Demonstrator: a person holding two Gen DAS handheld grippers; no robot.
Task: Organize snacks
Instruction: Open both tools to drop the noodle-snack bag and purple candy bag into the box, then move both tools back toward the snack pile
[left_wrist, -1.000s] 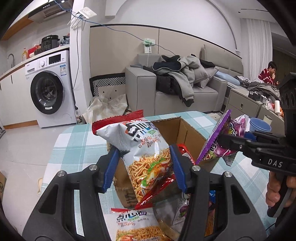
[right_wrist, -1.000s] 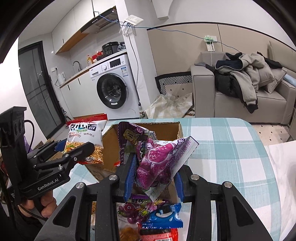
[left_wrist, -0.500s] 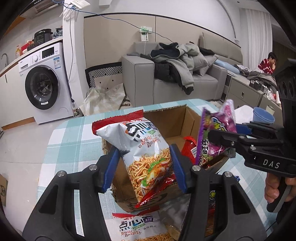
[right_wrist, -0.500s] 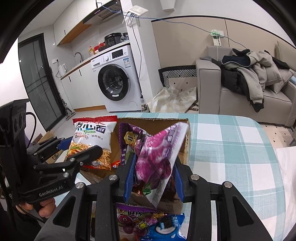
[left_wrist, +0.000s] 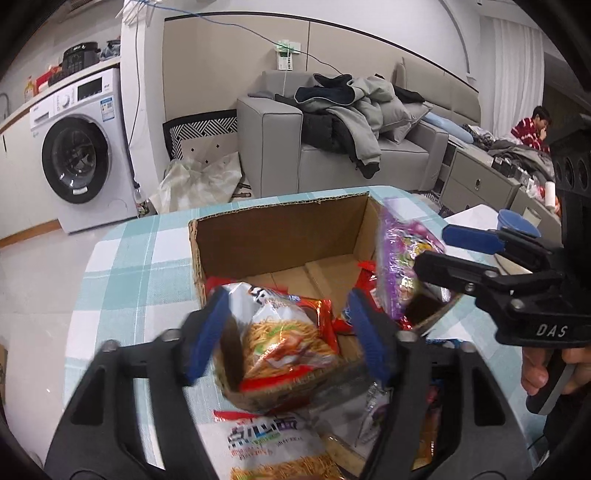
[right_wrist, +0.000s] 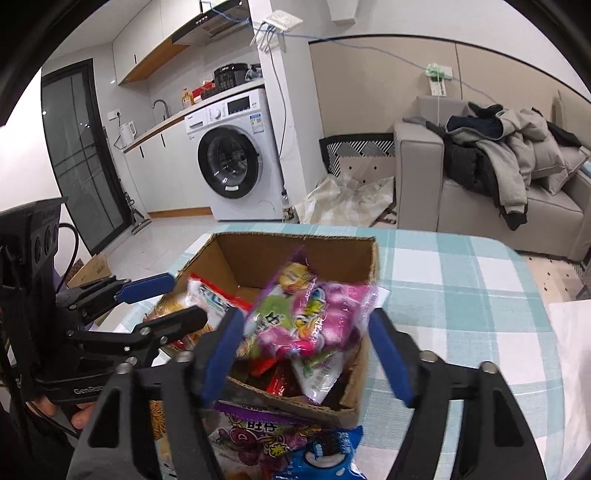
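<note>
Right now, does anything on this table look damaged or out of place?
The cardboard box looks battered: its top rim is ragged and torn, with no flaps, and its near wall is crumpled. Several snack packets, including a noodle packet and a blue biscuit packet, lie outside it on the checked tablecloth.

Purple snack bag (right_wrist: 314, 317) (over box (right_wrist: 295, 251))

The box (left_wrist: 280, 236) is raw brown cardboard, matt, with rough torn edges. The noodle packet (left_wrist: 288, 332) and purple candy bag (right_wrist: 310, 317) are glossy, crinkled plastic film. A checked woven cloth (right_wrist: 461, 295) covers the desk. The fingers (left_wrist: 207, 336) carry matt blue pads on black plastic.
</note>
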